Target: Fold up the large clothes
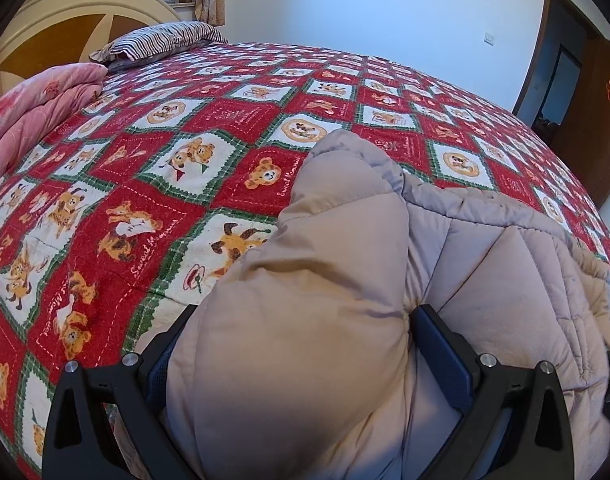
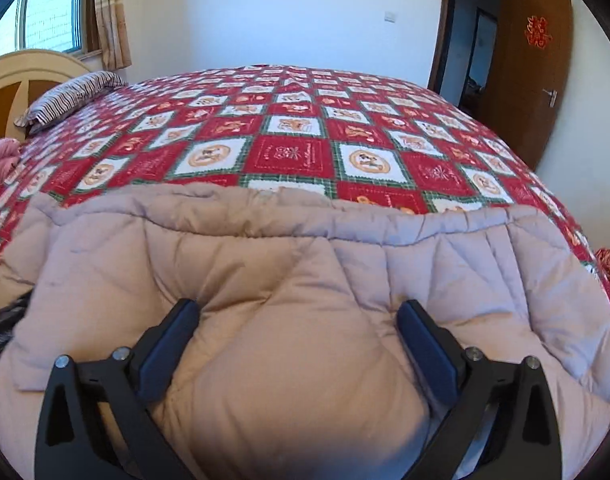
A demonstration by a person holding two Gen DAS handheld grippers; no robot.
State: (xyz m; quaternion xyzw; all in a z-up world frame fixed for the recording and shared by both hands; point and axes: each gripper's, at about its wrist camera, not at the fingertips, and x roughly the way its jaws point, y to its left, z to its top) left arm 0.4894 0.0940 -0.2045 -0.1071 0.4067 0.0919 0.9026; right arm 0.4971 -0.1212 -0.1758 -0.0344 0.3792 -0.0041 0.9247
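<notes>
Two grippers, one puffy coat, so here's how it sits; the beige quilted coat (image 1: 345,280) lies on the bed's red bear-print quilt (image 1: 145,152), at the edge of the bed nearest the cameras, with its long side running across the bed rather than toward the striped pillow (image 1: 165,38) at the headboard end; the left gripper (image 1: 301,332) has a fat wad of padding bulging up between its two fingers, jaws spread wide around it, so I'd call that grasping the coat, though how hard it squeezes I can't tell; same story in the other view, where the right gripper (image 2: 299,324) has a bulge of coat (image 2: 305,272) wedged between its widely spread fingers; the far hem of the coat lies straight ahead of both grippers, with bare quilt beyond it toward the door (image 2: 533,68); a pink blanket (image 1: 37,116) is bunched near the pillow, well apart from the coat; my guess is the next fold goes forward, away from the grippers, and neither hand looks clearly nearer to that far hem.
</notes>
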